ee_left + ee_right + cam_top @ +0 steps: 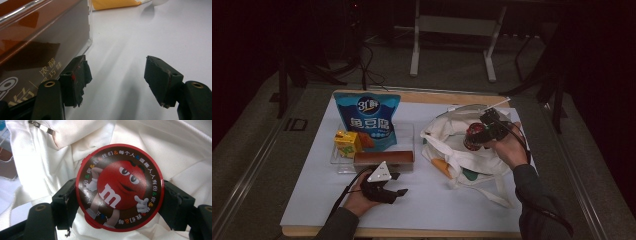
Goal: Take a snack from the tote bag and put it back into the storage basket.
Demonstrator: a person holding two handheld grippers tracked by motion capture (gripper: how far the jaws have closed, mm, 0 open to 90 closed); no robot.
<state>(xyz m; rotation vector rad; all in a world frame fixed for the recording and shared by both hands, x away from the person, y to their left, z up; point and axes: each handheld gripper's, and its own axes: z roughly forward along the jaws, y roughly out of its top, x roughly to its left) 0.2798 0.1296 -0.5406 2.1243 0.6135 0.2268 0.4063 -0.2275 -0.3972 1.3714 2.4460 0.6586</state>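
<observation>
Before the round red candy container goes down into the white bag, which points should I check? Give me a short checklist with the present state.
1. Grip: right gripper has both jaws pressed on the sides of the candy container: ok.
2. Position: container is above the white bag opening: ok.
3. Bag mouth is open enough: cannot tell.
4. Space at the bag's bottom: cannot tell, cloth folds hide it.
5. Left gripper is open, holds nothing, rests on the table beside the brown box, away from the bag: ok.
</observation>
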